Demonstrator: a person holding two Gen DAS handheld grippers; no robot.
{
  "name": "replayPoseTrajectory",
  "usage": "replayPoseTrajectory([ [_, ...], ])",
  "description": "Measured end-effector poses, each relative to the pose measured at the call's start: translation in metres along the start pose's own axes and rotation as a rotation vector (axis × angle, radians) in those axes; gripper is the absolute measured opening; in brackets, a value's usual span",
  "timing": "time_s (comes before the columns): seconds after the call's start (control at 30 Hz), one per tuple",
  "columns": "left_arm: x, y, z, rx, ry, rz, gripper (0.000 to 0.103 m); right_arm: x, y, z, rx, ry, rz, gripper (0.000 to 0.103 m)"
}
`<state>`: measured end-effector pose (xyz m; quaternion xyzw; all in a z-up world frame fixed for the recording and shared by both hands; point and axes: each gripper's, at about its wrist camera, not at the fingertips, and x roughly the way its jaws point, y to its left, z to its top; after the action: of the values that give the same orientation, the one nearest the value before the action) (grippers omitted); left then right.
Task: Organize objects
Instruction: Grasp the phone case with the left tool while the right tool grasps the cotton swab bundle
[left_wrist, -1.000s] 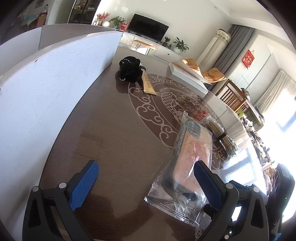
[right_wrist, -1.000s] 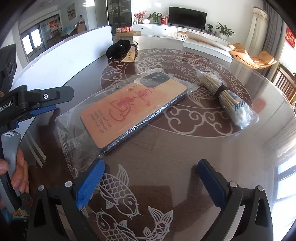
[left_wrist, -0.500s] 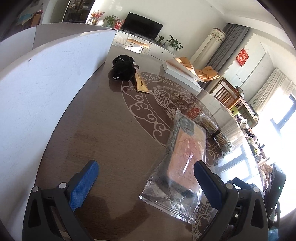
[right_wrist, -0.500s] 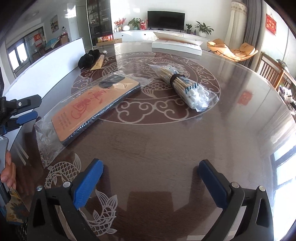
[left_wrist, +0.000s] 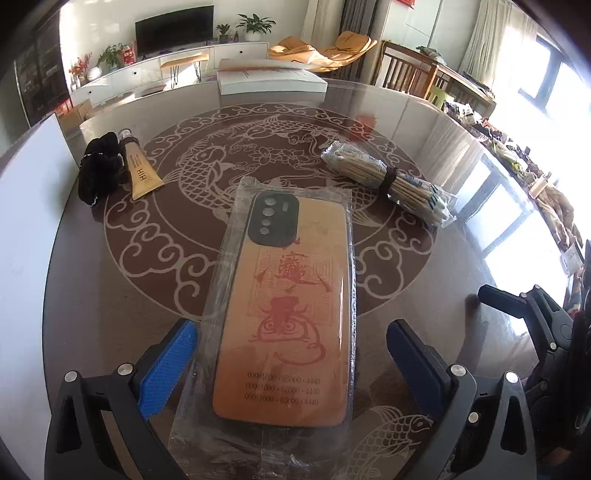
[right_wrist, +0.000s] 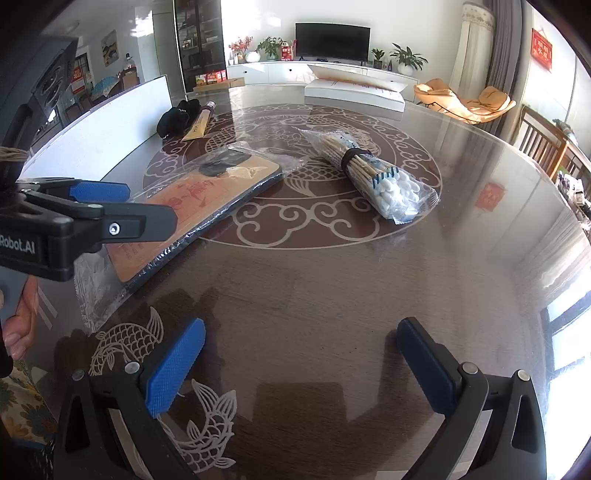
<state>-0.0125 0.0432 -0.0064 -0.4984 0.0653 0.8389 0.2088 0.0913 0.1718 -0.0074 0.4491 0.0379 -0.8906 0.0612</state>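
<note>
An orange phone case in a clear plastic bag (left_wrist: 286, 310) lies flat on the table, its near end between my left gripper's (left_wrist: 291, 362) open blue pads; it also shows in the right wrist view (right_wrist: 207, 199). A bag of cotton swabs (left_wrist: 391, 186) (right_wrist: 373, 177) bound with a black band lies to its right. A gold tube (left_wrist: 140, 171) (right_wrist: 197, 125) and a black cloth bundle (left_wrist: 99, 170) (right_wrist: 173, 118) lie at the far left. My right gripper (right_wrist: 299, 362) is open and empty over bare table. The left gripper shows at the left of the right wrist view (right_wrist: 92, 206).
The round glass-topped table (right_wrist: 332, 295) carries a fish pattern. A white board (right_wrist: 110, 125) stands along its left edge. A flat white box (left_wrist: 269, 75) (right_wrist: 354, 86) lies at the far edge. Chairs stand beyond the right rim.
My left gripper has swung right and now faces the phone case, with its open pads on either side of the near end. My right gripper has pulled back and turned right.
</note>
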Motion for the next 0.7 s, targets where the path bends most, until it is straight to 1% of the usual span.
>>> replayPoseTrajectory([
  [0.03,0.007,0.001,0.001,-0.003,0.023,0.011,0.103,0.000,0.000,0.000,0.000,0.000,0.000,0.103],
  [0.07,0.011,0.000,0.001,-0.005,0.028,0.027,0.103,0.000,0.000,0.000,0.000,0.000,0.000,0.103],
  [0.17,0.017,-0.003,0.005,0.007,0.032,0.109,0.103,0.000,0.000,0.000,0.000,0.000,0.000,0.103],
  [0.3,0.018,-0.001,0.007,-0.009,-0.006,0.116,0.103,0.000,0.000,0.000,0.000,0.000,0.000,0.103],
  [0.4,0.017,0.002,0.008,0.003,-0.008,0.108,0.103,0.000,0.000,0.000,0.000,0.000,0.000,0.103],
  [0.43,0.017,0.005,0.008,-0.017,-0.019,0.121,0.103,0.000,0.000,0.000,0.000,0.000,0.000,0.103],
  [0.53,0.007,0.016,0.003,-0.066,-0.065,0.154,0.077,0.000,0.000,0.000,-0.001,0.000,0.000,0.103],
  [0.6,0.003,0.024,-0.003,-0.081,-0.067,0.161,0.077,0.000,0.000,0.001,-0.004,0.007,0.001,0.103],
  [0.67,-0.004,0.031,-0.013,-0.095,-0.074,0.173,0.077,0.003,-0.002,0.011,-0.040,0.072,0.025,0.103],
  [0.7,-0.008,0.035,-0.019,-0.101,-0.079,0.178,0.077,0.002,-0.004,0.020,-0.059,0.076,0.030,0.102],
])
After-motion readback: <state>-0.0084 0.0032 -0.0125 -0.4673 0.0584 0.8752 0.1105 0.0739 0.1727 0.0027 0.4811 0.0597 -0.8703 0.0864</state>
